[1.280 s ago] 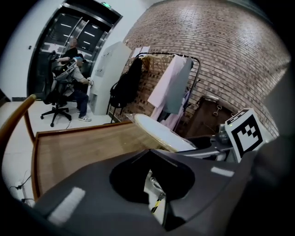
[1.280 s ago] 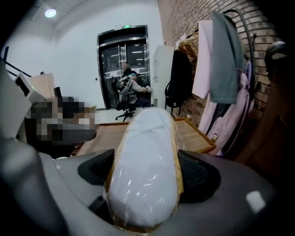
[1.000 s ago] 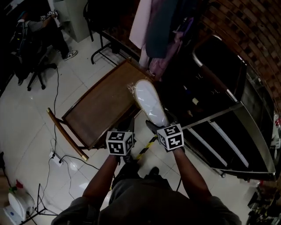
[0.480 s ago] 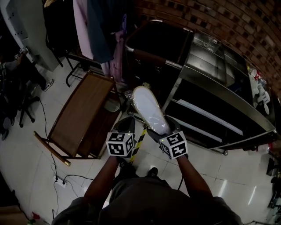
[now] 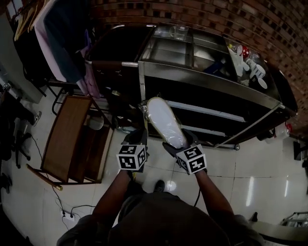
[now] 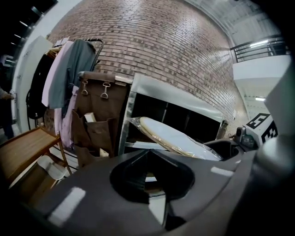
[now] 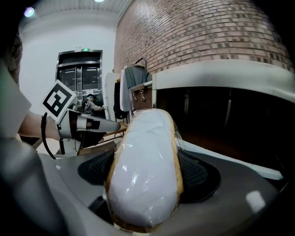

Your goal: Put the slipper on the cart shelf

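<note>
The right gripper stands wide, clamped on one end of the slipper. The plastic-wrapped slipper juts forward and up, so its free end can lead into the cart. The left gripper is closed and empty, level with the right one and just beside the slipper, probably only keeping clear. The slipper hangs over the floor, its tip just before the cart's left end and not yet on the shelf.

The corner post stands right by the tip and looks the likeliest snag; the open bay lies to its right. A wooden trolley sits to the left. Farther off are hanging clothes, white items on the cart's top, and a brick wall.
</note>
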Tool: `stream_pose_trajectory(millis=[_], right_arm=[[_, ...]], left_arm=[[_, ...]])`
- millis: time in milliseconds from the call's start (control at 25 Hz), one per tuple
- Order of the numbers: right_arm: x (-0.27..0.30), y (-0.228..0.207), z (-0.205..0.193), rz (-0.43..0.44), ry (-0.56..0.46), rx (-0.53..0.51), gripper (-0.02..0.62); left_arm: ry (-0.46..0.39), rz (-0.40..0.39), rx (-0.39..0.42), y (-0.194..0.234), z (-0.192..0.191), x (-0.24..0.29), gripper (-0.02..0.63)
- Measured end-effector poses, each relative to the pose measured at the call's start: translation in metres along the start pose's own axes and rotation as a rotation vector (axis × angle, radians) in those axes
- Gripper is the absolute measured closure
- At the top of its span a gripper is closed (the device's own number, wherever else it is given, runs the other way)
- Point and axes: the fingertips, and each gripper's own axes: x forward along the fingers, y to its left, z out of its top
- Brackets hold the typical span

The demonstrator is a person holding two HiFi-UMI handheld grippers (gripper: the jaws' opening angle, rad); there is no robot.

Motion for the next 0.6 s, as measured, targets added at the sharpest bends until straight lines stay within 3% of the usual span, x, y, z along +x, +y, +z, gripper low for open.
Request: stream_pose_trajectory(millis=[320, 600], right_arm=[[-0.063, -0.086, -0.038, -0.205, 0.0, 0.118, 0.176], [-0.086, -0.16, -0.061, -0.378, 0.004, 0.246, 0.176]], left_arm=[[0.047, -0.162, 0.073, -0.089, -0.002, 0.046, 0.598], [0.083, -0.296, 0.116, -0.138, 0.001, 0.103, 0.598]])
